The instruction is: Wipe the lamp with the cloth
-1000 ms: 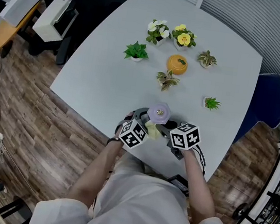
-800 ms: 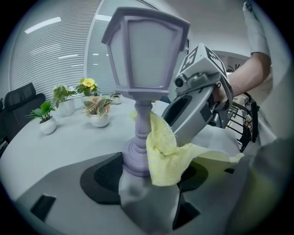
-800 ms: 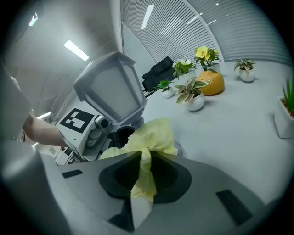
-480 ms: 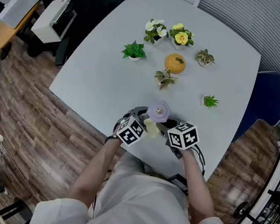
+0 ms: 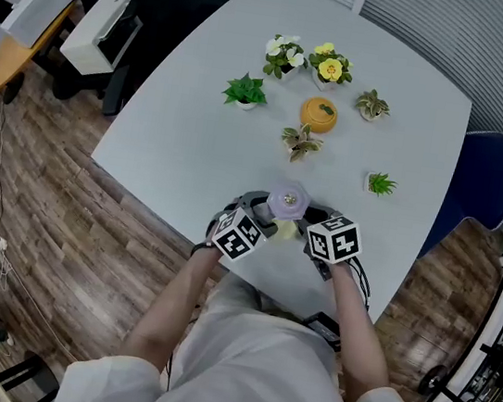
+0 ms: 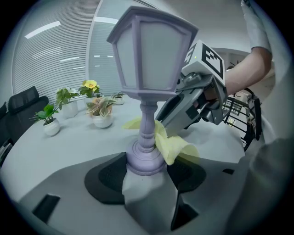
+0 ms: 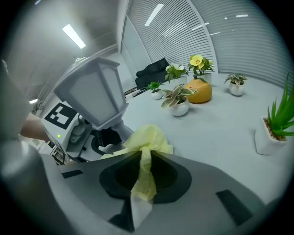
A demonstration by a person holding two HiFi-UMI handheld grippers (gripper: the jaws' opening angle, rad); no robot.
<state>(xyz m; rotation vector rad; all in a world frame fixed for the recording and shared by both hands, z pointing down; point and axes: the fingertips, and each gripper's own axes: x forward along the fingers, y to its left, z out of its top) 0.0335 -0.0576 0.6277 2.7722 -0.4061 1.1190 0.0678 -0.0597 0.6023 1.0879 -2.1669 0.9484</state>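
Now: left gripper [image 6: 146,176], jaws just closed in, clamps lamp [image 6: 151,59] base, steadying it upright at table [image 5: 186,139] edge; right gripper [image 7: 143,167] pinches yellow cloth [image 7: 146,137], pressing it to stem for wiping.

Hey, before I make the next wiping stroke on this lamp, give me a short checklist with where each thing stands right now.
1. Lamp upright on the table: ok.
2. Left gripper steadying it: ok; its jaws have just been closing and sit against both sides of the lamp's base.
3. Cloth held: ok, pinched in the shut right gripper.
4. Cloth touching the lamp: ok, against the post just above the base.
5. Room for the stroke: ok, the nearest potted plant stands well apart.
6. Lamp's panes clean: cannot tell.
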